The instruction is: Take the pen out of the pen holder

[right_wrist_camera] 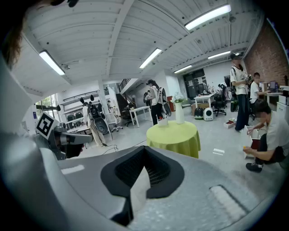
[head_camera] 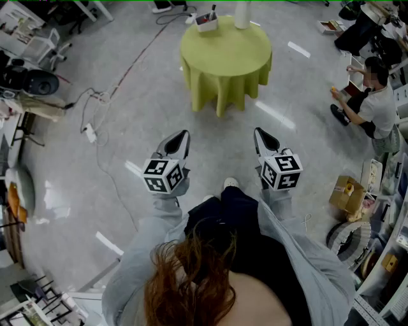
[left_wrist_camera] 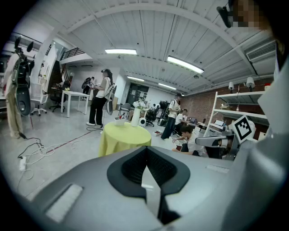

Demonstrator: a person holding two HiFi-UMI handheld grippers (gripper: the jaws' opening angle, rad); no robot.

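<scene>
The pen holder (head_camera: 206, 23) is a small white box with pens (head_camera: 211, 11) standing in it. It sits at the far edge of a round table (head_camera: 226, 54) under a yellow-green cloth, well ahead of me. My left gripper (head_camera: 183, 135) and right gripper (head_camera: 259, 132) are held side by side above the floor, short of the table, both shut and empty. In the left gripper view the pen holder (left_wrist_camera: 119, 120) and table (left_wrist_camera: 124, 137) lie beyond the shut left gripper (left_wrist_camera: 146, 151). The right gripper view shows the pen holder (right_wrist_camera: 162, 122) past the shut right gripper (right_wrist_camera: 144, 155).
A white cylinder vase (head_camera: 242, 16) stands next to the pen holder. A person (head_camera: 376, 102) crouches on the floor at the right, near shelves and a cardboard box (head_camera: 347, 194). Cables (head_camera: 95, 108) run over the floor at the left. Other people (left_wrist_camera: 101, 97) stand far back.
</scene>
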